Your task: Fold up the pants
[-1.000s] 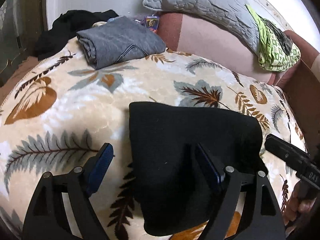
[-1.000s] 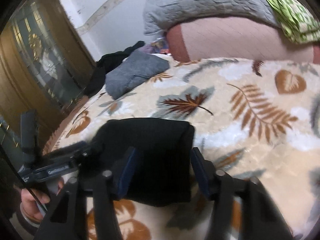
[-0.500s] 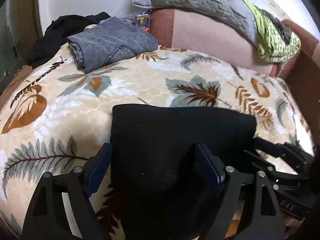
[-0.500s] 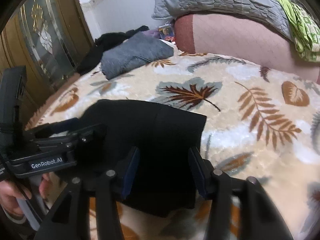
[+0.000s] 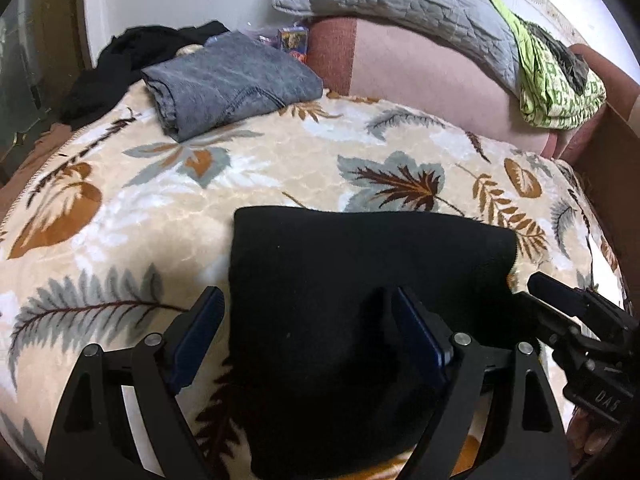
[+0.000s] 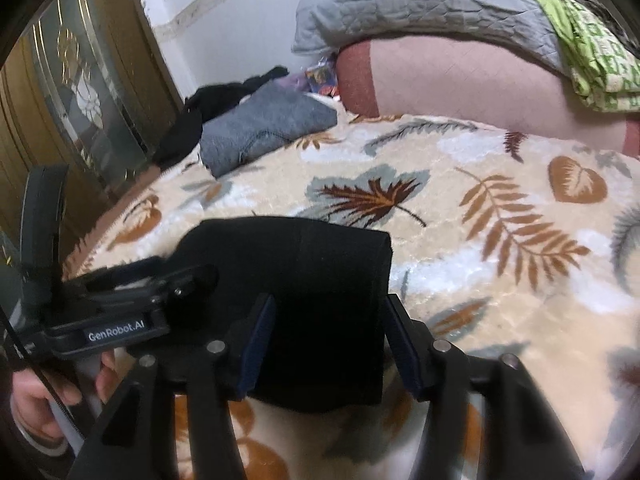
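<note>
Both grippers point downward and forward over the bed, each carried by a person's hand.

Left gripper [image 5: 308, 328]: its jaws stand released and wide. The left finger [image 5: 200, 328] sits over the blanket [image 5: 280, 168], just off the left edge of the black pants [image 5: 360, 280]. The right finger [image 5: 416, 332] sits above the dark cloth. The pants' left portion lies between the two fingers, and no pad presses on it. In the right wrist view this gripper's body [image 6: 120, 312] appears at 9 o'clock, with the person's hand [image 6: 36, 404] gripping its handle at 8 o'clock.

Right gripper [image 6: 326, 344]: its jaws have just been opening. They are parted, with the right end of the pants [image 6: 312, 288] between them. The left finger [image 6: 258, 344] lies over the cloth; the right finger [image 6: 402, 344] stands at the cloth's right edge. Whether the pads contact the cloth cannot be told. In the left wrist view this gripper [image 5: 580, 328] enters at 4 o'clock, next to the right edge of the pants.

The pants lie folded into a compact rectangle on the leaf-patterned blanket, at the near centre of each view.

At 11 o'clock in the left wrist view, a folded grey garment [image 5: 232, 84] lies well apart from the pants, with a loose black garment [image 5: 120, 64] beside it. A grey quilt [image 5: 400, 4] and a green patterned cloth [image 5: 556, 88] rest on the pink bolster [image 5: 420, 76] at 1 o'clock.
</note>
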Tool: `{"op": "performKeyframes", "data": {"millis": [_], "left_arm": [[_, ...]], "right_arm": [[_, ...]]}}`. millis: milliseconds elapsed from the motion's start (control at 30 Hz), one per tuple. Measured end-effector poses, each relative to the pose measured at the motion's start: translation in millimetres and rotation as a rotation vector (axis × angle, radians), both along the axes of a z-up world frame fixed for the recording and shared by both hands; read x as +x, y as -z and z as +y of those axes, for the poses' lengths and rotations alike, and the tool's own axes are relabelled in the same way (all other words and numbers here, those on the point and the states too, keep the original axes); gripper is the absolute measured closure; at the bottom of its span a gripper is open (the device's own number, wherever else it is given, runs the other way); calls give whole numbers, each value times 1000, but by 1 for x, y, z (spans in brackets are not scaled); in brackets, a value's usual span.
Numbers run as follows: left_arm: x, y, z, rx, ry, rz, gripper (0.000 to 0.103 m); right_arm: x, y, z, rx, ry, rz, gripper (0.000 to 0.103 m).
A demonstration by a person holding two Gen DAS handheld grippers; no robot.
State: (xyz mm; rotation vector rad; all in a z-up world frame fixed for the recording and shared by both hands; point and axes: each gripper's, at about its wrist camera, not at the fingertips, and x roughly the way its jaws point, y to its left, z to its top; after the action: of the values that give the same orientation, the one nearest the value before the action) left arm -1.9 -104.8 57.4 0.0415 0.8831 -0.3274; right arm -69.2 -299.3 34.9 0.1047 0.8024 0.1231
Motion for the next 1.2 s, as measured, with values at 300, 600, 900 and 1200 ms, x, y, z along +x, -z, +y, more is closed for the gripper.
{"op": "performKeyframes", "data": {"millis": [300,600,900,1200], "left_arm": [[-37,-28,10,-1,-38,-102,17],[-64,-46,27,1,-77,-152,17],[-89,-57,38,-4,-109,-164,17],[-112,-69,38,29,-119,-218,17]], "right_arm": [[-21,-15,16,-15,15,-32,36],[-42,-28,31,-40,19,-58,26],[-65,-39,40,-59,26,-96,21],[-77,-42,38,-31,44,-98,21]]}}
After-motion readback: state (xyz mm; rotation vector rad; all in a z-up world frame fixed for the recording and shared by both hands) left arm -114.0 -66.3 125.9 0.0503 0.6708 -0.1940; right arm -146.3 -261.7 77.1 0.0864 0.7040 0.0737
